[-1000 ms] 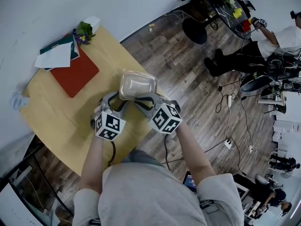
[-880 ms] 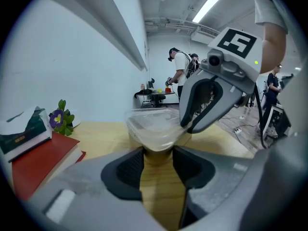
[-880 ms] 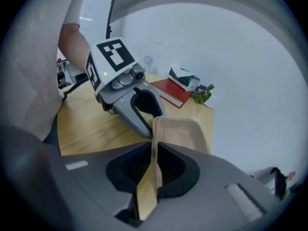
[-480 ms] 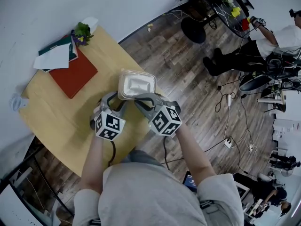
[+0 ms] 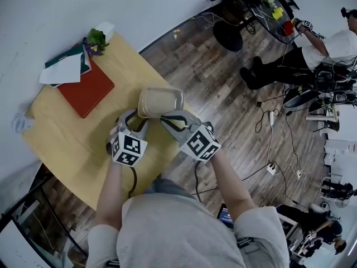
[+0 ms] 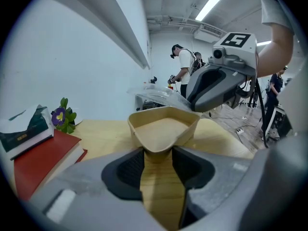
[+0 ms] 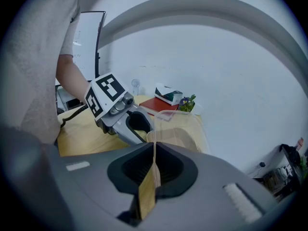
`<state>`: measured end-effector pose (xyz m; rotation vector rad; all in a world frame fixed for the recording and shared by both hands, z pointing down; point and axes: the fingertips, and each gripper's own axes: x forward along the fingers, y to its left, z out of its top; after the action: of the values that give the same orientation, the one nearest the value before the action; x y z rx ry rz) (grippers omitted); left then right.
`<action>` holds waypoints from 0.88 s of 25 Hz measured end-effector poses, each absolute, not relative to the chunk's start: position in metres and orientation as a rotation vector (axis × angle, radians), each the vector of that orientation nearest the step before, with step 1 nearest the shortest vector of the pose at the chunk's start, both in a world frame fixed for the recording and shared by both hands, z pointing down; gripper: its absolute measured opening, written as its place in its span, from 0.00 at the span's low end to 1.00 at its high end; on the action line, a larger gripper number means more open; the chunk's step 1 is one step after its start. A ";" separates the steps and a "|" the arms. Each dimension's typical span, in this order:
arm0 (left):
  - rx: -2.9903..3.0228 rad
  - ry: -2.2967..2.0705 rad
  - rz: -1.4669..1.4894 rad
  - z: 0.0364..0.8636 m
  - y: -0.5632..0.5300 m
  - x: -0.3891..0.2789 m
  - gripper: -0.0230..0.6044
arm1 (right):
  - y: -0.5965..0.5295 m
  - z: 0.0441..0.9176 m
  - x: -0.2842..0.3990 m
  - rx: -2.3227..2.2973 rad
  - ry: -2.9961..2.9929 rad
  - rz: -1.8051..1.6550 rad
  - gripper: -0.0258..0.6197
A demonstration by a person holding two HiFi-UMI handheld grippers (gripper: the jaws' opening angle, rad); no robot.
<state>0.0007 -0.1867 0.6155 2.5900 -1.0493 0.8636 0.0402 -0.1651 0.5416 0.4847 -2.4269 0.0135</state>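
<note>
The lid looks freed: left gripper (image 6: pixel 156 150) fingers pinch a corner of the tan box (image 6: pixel 163 129), right gripper (image 7: pixel 154 153) fingers clamp the clear lid (image 7: pixel 179 124) by its rim, raised just above it, over the table (image 5: pixel 67 133) edge bordering the floor; neither is set down

- The right gripper (image 6: pixel 195 96) covers most of the clear lid (image 6: pixel 154 91) in the left gripper view. In the head view the lid hardly shows against the beige container (image 5: pixel 160 101).
- The container's near corner is buried between the left gripper (image 6: pixel 156 150)'s pads.
- A white sheet (image 5: pixel 61 71) hides most of the green book (image 5: pixel 87 62), at 10 o'clock on the table (image 5: pixel 72 138).
- A small pale object (image 5: pixel 19 121) at the table's 9 o'clock edge is too small to name.
- The seated person (image 5: pixel 329 43) at 2 o'clock is cut by the edge.
</note>
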 end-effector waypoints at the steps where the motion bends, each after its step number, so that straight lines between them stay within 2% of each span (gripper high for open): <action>1: 2.587 -1.052 0.862 0.615 -0.187 0.000 0.34 | -0.165 0.540 0.041 0.492 -2.437 0.022 0.06; 17: 2.532 -1.103 0.824 0.614 -0.188 -0.006 0.31 | -0.171 0.508 0.050 0.597 -2.591 0.201 0.06; 18: 2.527 -1.132 0.827 0.613 -0.190 -0.008 0.29 | -0.169 0.507 0.050 0.590 -2.594 0.197 0.06; 19: 2.523 -1.171 0.828 0.612 -0.192 -0.011 0.15 | -0.168 0.506 0.049 0.582 -2.599 0.191 0.06; 20: 2.522 -1.206 0.823 0.610 -0.194 -0.014 0.06 | -0.167 0.505 0.048 0.575 -2.600 0.186 0.06; 22: 2.530 -1.227 0.798 0.605 -0.196 -0.018 0.08 | -0.165 0.507 0.047 0.560 -2.593 0.180 0.06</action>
<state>-0.0175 -0.1961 0.6046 2.5300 -1.2266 0.7982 0.0468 -0.1654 0.5072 0.5597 -2.5931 0.1801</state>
